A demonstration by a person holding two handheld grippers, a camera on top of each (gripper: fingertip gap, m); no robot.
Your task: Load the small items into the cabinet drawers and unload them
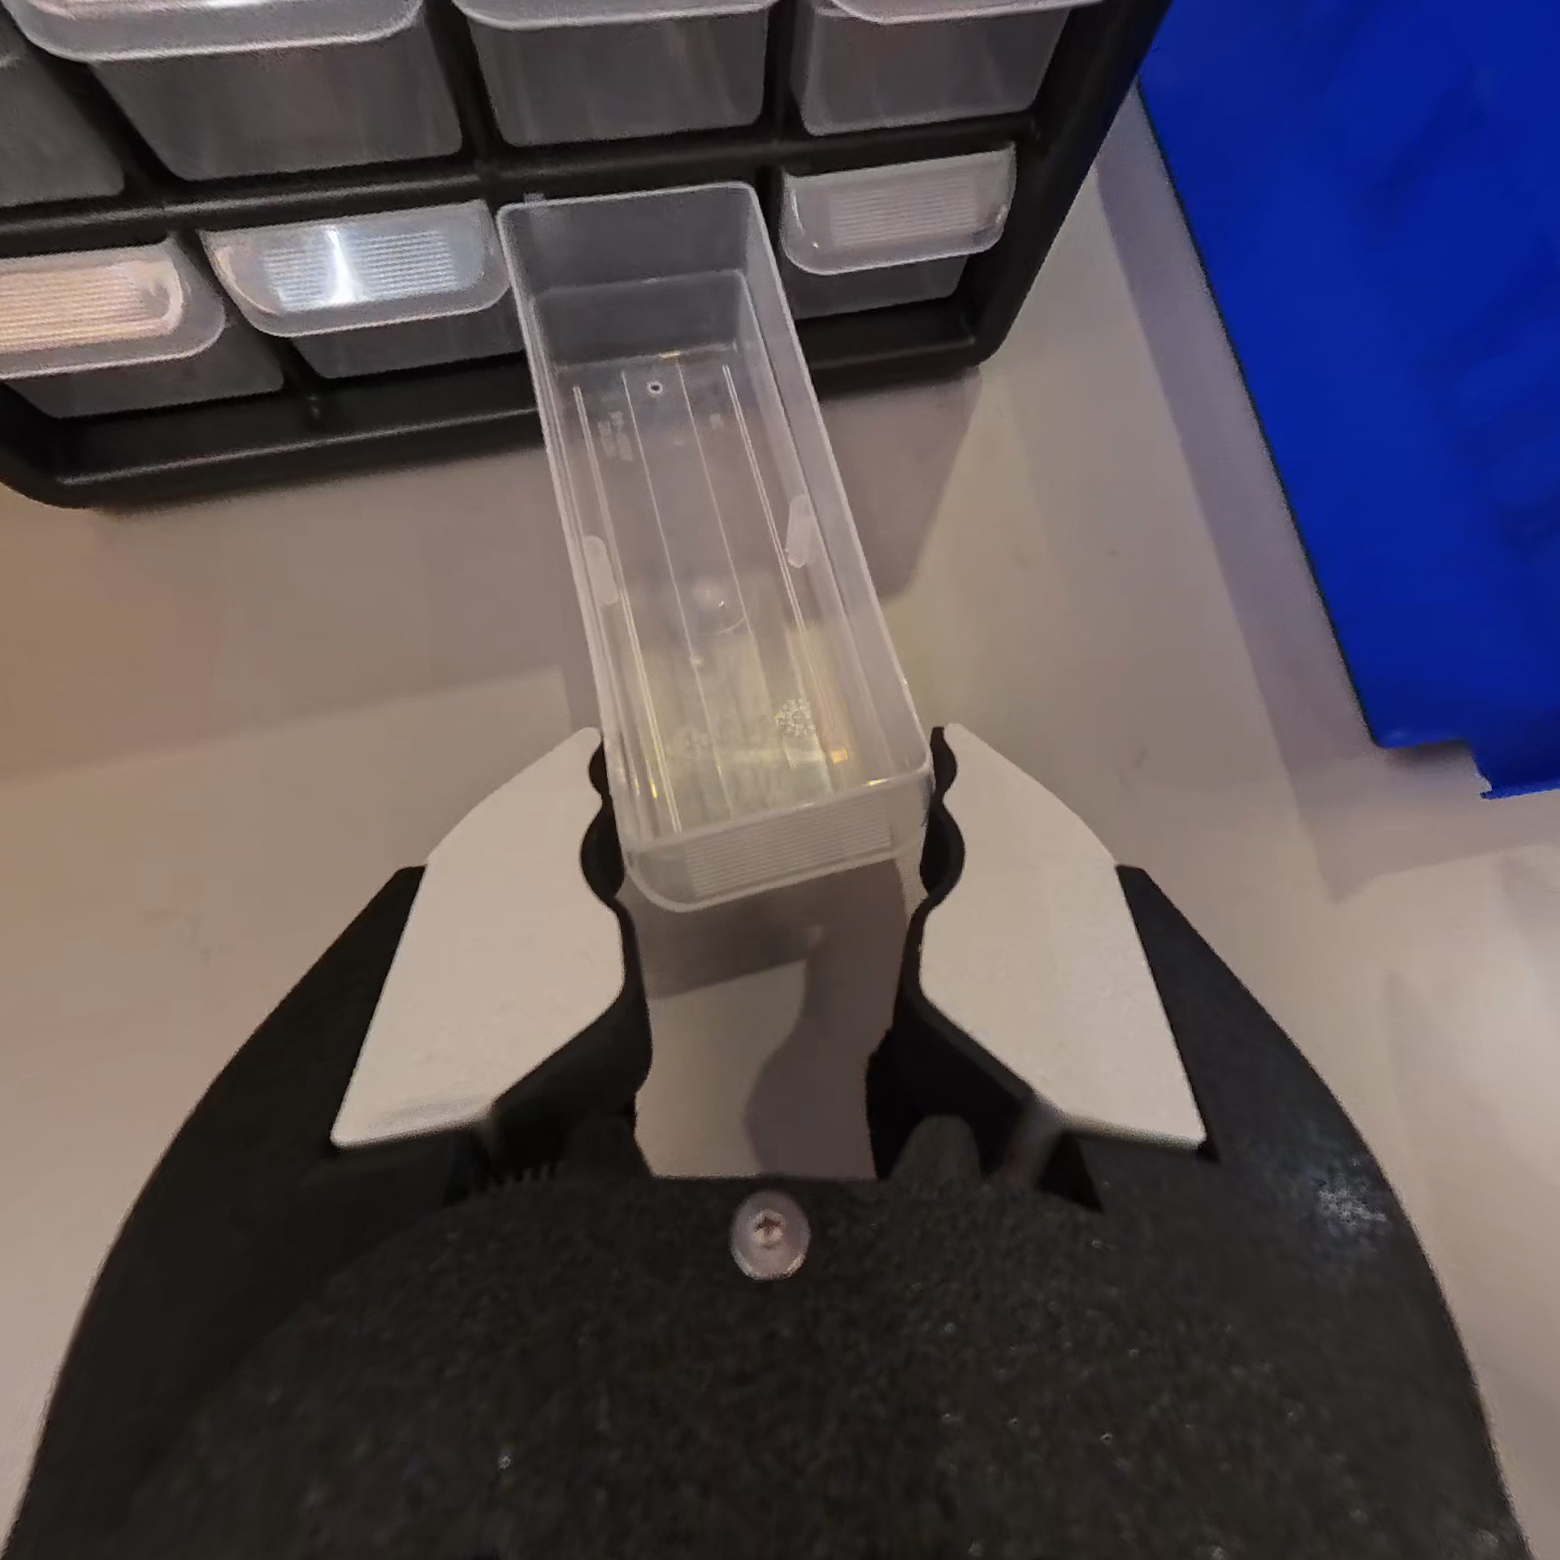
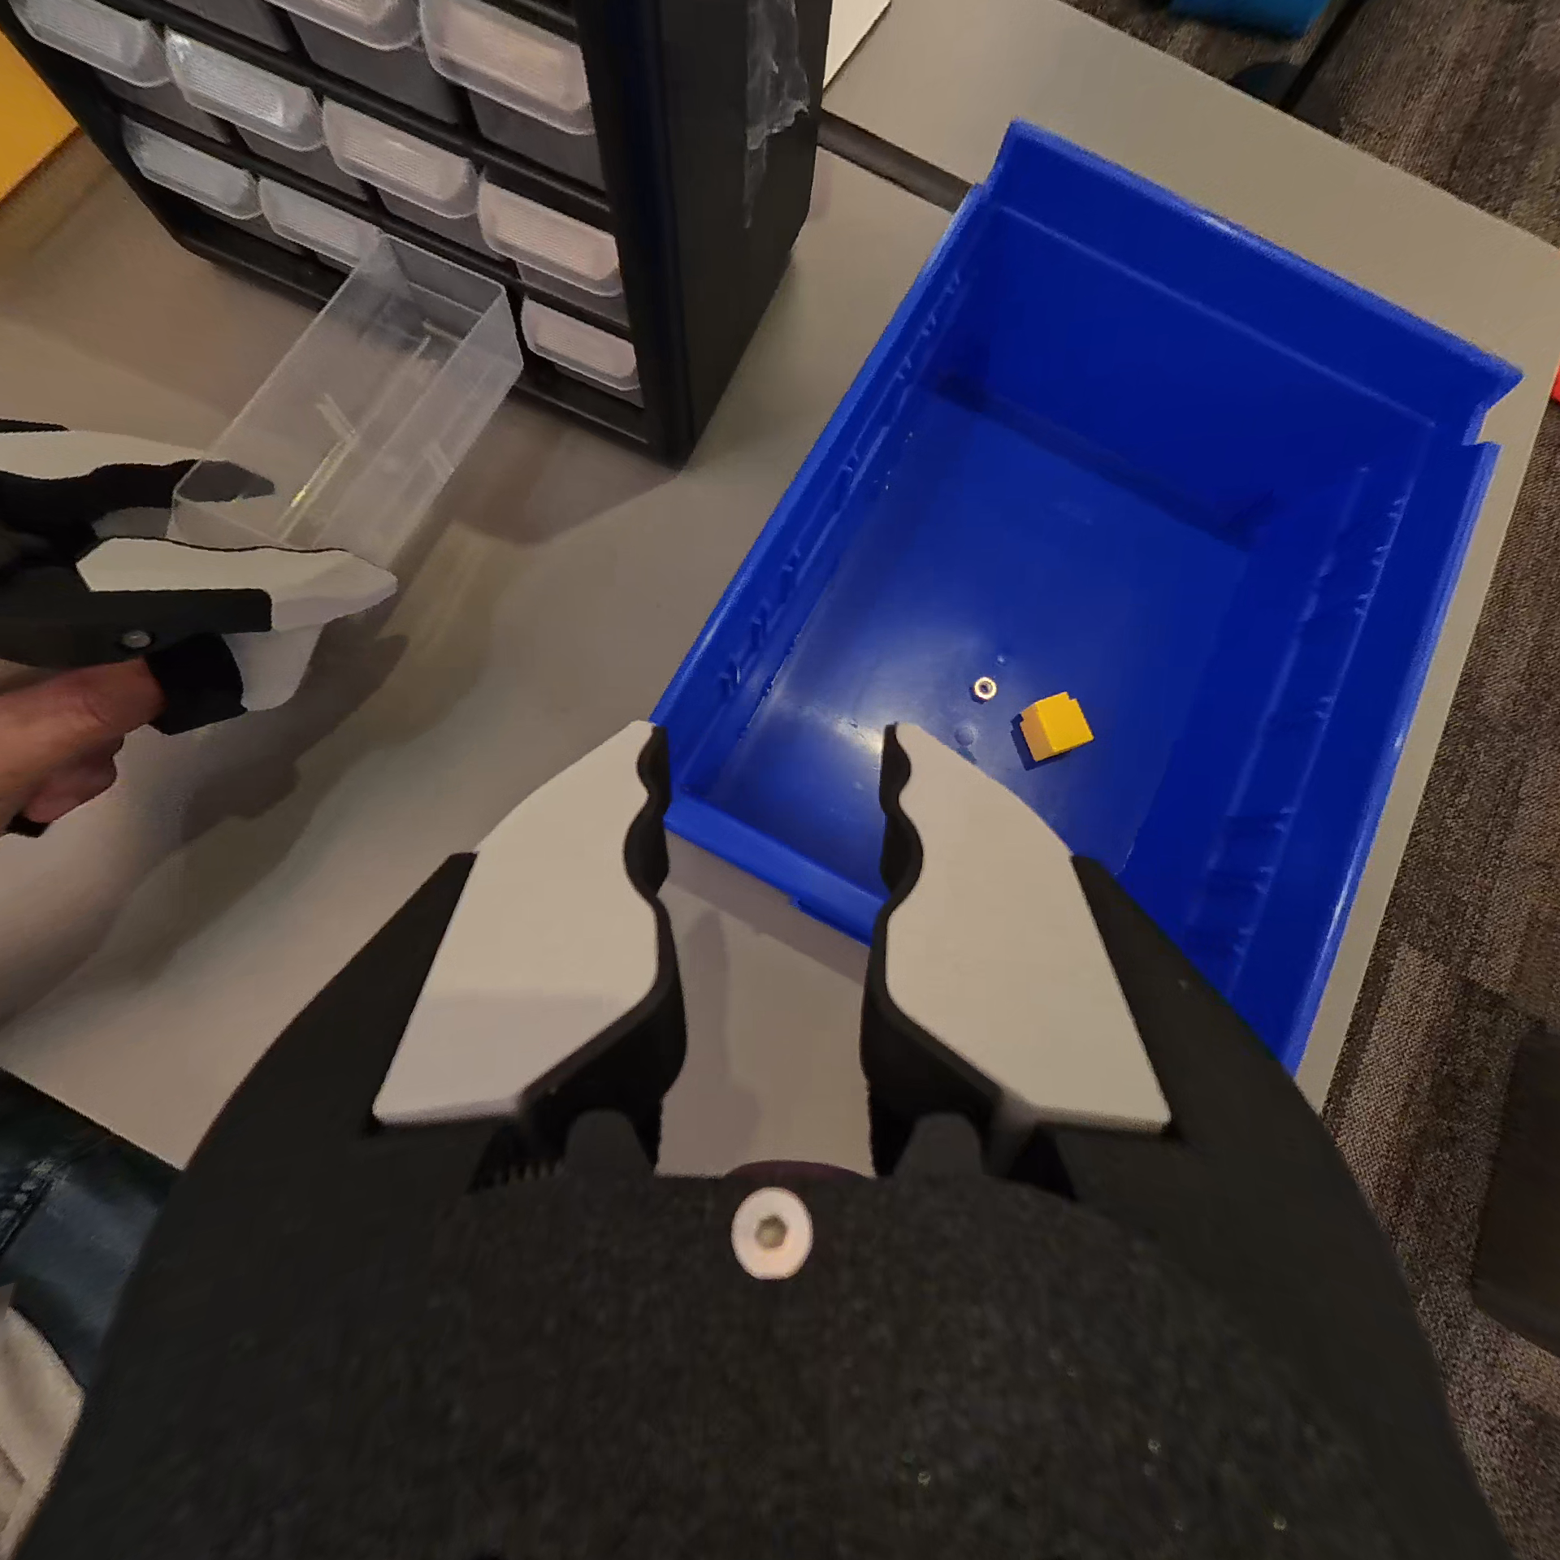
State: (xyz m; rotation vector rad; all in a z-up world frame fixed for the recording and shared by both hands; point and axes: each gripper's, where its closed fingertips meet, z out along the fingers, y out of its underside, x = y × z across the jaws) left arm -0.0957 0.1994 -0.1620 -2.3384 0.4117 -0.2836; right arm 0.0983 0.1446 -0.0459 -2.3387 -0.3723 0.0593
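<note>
My left gripper [image 1: 768, 751] is shut on the front end of a clear, empty plastic drawer [image 1: 717, 549]. The drawer is pulled far out of the bottom row of the black cabinet [image 1: 253, 447], with its back end at the slot. The right wrist view shows the same drawer [image 2: 371, 405], left gripper [image 2: 329, 536] and cabinet [image 2: 726, 253]. My right gripper [image 2: 772, 743] is open and empty above the near left corner of a blue bin [image 2: 802, 549]. A yellow cube [image 2: 1055, 728] and a small metal nut [image 2: 984, 688] lie on the bin floor.
The cabinet's other clear drawers [image 1: 354, 270] are pushed in. The blue bin [image 1: 1351, 338] stands right of the cabinet on the grey table [image 2: 506, 675]. A person's hand [image 2: 67, 743] holds the left gripper. The table edge and carpet floor [image 2: 1435, 1013] are at the right. My left tips are roughly 12 cm from the black cabinet [image 1: 253, 447]. It is also in sight in the right wrist view [image 2: 274, 278]. The yellow cube [image 2: 1055, 728] is closer to my right gripper, around 15 cm from its tips; the left tips are 30 cm off.
</note>
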